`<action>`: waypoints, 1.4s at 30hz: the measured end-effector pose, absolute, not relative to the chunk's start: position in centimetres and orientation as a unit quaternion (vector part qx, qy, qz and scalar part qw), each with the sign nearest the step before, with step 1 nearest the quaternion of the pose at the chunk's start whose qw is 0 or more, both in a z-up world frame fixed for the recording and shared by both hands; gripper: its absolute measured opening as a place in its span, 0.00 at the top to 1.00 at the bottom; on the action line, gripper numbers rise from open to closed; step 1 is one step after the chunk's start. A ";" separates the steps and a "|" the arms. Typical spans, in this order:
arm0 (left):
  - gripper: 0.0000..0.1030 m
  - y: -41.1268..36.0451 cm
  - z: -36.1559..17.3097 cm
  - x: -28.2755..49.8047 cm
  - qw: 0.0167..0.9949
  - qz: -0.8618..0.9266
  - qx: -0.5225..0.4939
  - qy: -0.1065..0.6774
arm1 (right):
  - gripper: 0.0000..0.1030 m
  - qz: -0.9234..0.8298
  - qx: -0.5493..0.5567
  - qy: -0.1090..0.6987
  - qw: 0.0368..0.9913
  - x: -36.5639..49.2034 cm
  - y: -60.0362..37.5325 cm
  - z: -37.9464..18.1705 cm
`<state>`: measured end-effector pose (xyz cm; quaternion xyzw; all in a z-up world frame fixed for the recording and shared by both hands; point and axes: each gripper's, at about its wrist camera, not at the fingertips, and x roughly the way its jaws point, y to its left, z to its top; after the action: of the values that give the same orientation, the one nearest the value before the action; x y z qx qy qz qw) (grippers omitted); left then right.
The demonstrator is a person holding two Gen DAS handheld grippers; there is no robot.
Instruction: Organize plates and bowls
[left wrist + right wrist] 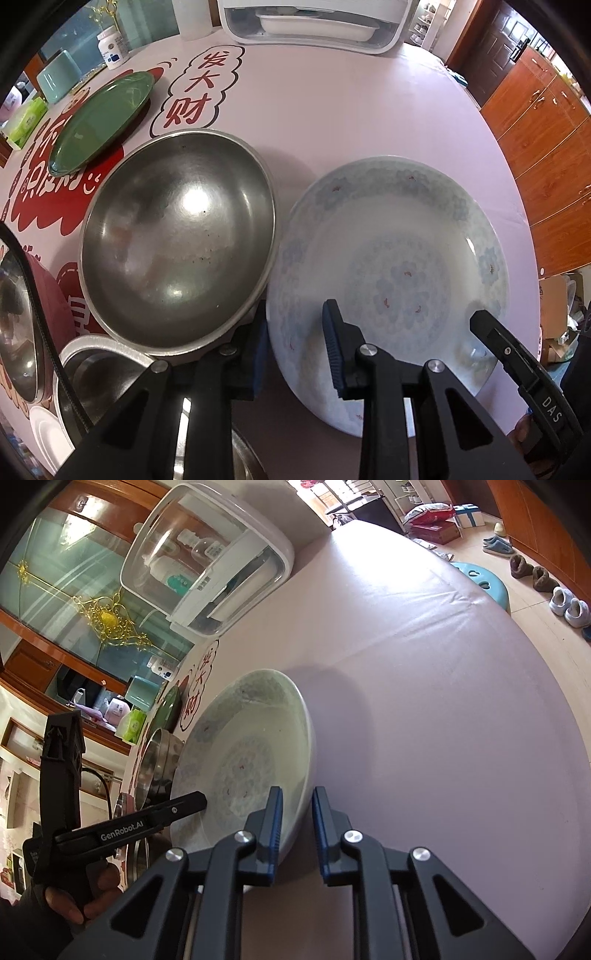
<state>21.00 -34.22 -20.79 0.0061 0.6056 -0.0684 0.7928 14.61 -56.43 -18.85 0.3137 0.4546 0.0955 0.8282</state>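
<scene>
1. Both sets of jaws are clamping the same plate (391, 236): the left gripper (295, 332) is pinching its near-left rim, one pad inside, the other outside against the wall; the right gripper (297, 827) is pinching its near-right rim, its narrow gap closing on the wall.
2. Whether the plate is resting on the table (332, 118) or is lifting clear of it cannot be told.
3. Just left of the plate, a steel bowl (177, 243) is sitting on another steel vessel; their rims are nearly touching the plate.
4. Beyond the bowl, a green plate (103, 122) is lying alone on the table, well apart from the white plate.
5. More steel ware is showing at the left edge of the left wrist view, too distorted to identify.
6. Judged progress: early to middle. The bowls appear partly nested; the two plates are not yet stacked.
7. Remaining, as judged: the white plate is awaiting a destination, likely with the green plate or the covered rack (314, 26) at the far edge.
</scene>
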 end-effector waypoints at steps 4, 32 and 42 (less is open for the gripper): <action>0.76 -34.7 -20.9 21.1 0.793 -0.068 0.007 0.605 | 0.85 0.102 0.320 0.453 0.826 14.4 -56.7 -19.0; 0.80 -34.6 -16.8 18.2 0.808 -0.099 -0.001 0.581 | 0.85 0.107 0.301 0.428 0.846 12.1 -57.7 -15.5; 0.80 -33.4 -14.2 15.0 0.825 -0.100 -0.015 0.556 | 0.85 0.118 0.281 0.409 0.860 10.3 -56.6 -12.7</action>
<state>15.02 -33.39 -14.23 -0.0149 0.5555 -0.1001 0.8253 10.35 -56.57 -12.70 0.2813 0.4093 0.1177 0.8600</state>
